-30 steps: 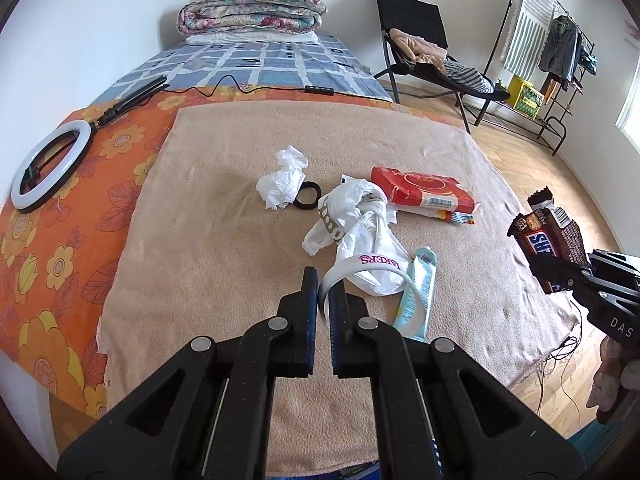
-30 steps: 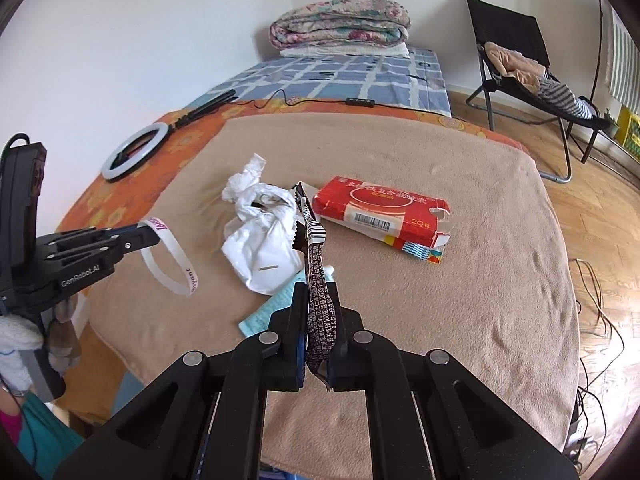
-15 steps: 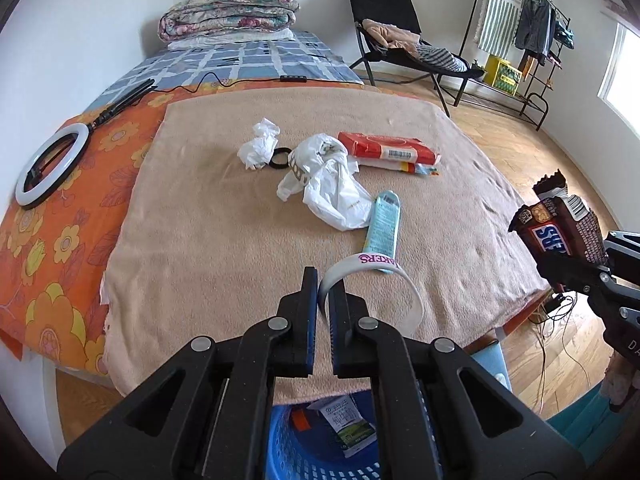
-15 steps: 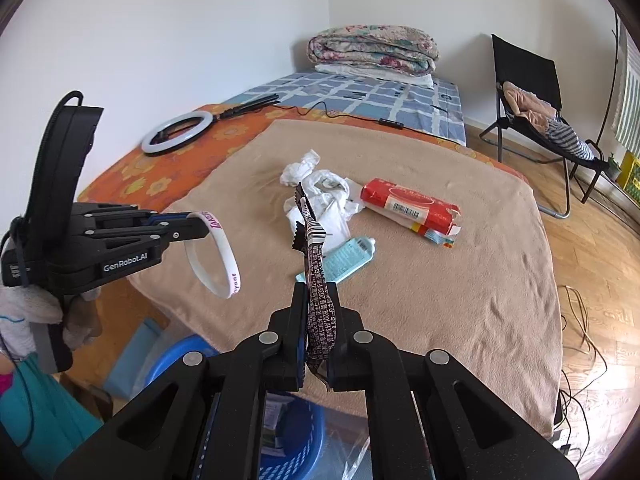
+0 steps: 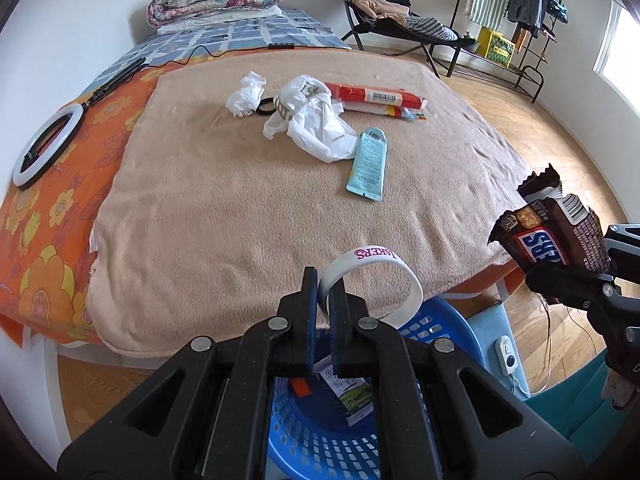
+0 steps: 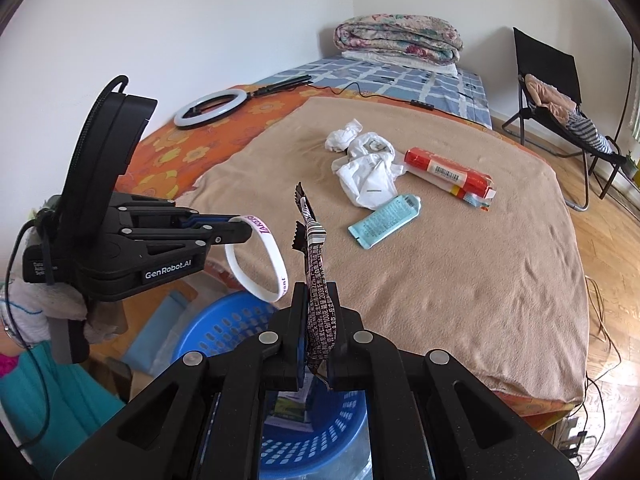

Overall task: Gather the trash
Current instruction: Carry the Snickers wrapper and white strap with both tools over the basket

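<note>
Both grippers tilt steeply downward, held side by side past the near edge of the bed and above a blue slotted basket (image 5: 420, 328) on the floor. The left gripper (image 5: 323, 300) has its jaws pinched nearly together on a white wristband (image 5: 374, 258) with purple lettering; the band loops out forward and to the right of the fingers, hanging free over the basket rim. In the right wrist view the same gripper comes in from the left, band dangling from its tips. The right gripper (image 6: 316, 320) is closed tight on a brown candy wrapper (image 6: 316, 280), which stands up edge-on between the pads, its torn top clear of the fingers. From the left camera the wrapper's face shows, with blue and white lettering. Inside the basket, some printed paper trash already lies under the fingers. Remaining on the tan blanket (image 5: 224, 208), well beyond both grippers: a crumpled white tissue (image 5: 247, 94), a white plastic bag (image 5: 316, 128), a teal tube (image 5: 368, 166) just beside the bag, and a red packet (image 5: 374, 97) behind it.
</note>
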